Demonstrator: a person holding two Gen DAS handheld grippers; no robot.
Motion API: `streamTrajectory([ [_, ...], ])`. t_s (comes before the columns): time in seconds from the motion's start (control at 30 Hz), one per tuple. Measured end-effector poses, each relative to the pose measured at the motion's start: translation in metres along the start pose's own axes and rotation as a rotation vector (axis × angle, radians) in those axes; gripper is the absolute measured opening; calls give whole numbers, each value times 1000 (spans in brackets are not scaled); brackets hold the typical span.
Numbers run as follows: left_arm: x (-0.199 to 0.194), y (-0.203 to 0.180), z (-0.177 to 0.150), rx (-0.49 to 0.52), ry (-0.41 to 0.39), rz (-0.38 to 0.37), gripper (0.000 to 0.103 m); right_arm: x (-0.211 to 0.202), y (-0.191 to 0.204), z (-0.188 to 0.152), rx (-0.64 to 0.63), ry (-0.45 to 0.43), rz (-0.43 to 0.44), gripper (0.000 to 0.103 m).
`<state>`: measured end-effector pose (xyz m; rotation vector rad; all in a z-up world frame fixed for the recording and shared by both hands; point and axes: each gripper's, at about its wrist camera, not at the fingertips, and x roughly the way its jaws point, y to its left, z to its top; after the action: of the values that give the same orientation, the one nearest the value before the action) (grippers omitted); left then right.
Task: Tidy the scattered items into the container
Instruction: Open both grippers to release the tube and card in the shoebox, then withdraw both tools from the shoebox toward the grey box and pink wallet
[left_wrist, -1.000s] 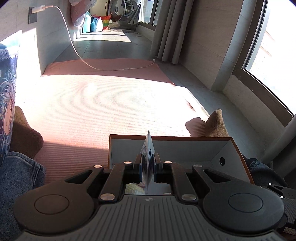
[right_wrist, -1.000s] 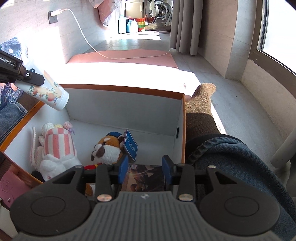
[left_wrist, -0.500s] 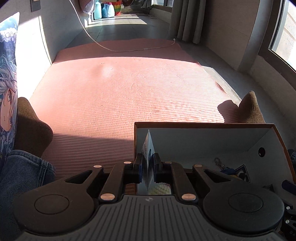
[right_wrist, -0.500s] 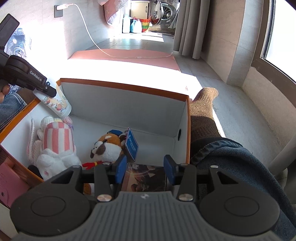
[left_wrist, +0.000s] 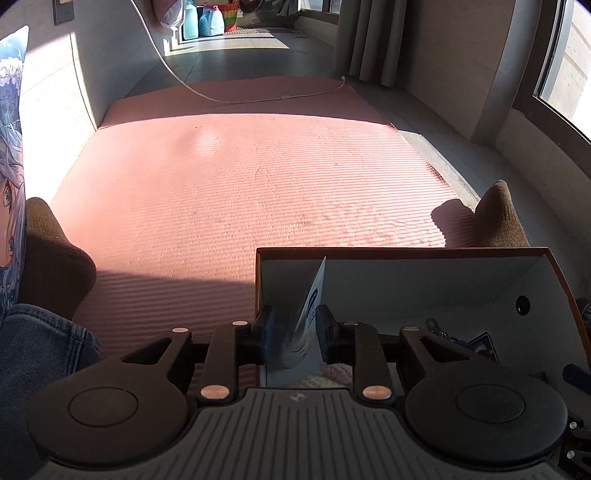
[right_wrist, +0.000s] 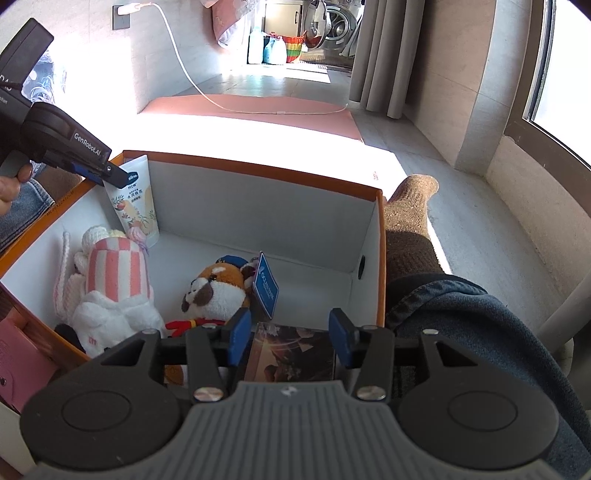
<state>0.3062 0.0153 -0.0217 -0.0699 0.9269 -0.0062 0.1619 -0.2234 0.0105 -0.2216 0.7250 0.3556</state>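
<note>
A: Where is your left claw?

B: Over the box's left corner, its jaws opening around the lotion tube, which stands tail-up against the wall there, beside the striped plush.

A: And your right claw?

B: Above the box's near edge, jaws opening, the dark card pack between its pads but not pinched. The dog plush lies mid-box.
</note>
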Motion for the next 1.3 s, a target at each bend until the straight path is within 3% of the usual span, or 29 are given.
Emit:
streamTrajectory([
  [0.17,-10,0,-2,-20,-18,-22,39,0,-2,0,8,-7,-4,52],
  [0.27,-25,-3,-4,-17,-64,-35,53,-2,-4,0,21,-15,-5,54],
  [0.5,-69,-5,-4,-10,-160,-66,56,-12,-3,3,34,-56,-21,57],
  [0.67,-95,-3,-4,26,-177,-73,57,-30,4,6,30,-99,-27,58],
  [1.03,-177,34,-19,130,-224,17,57,-79,33,10,45,-188,18,58],
  [1.3,-236,70,-47,280,-164,108,58,-108,74,8,8,-199,125,60],
])
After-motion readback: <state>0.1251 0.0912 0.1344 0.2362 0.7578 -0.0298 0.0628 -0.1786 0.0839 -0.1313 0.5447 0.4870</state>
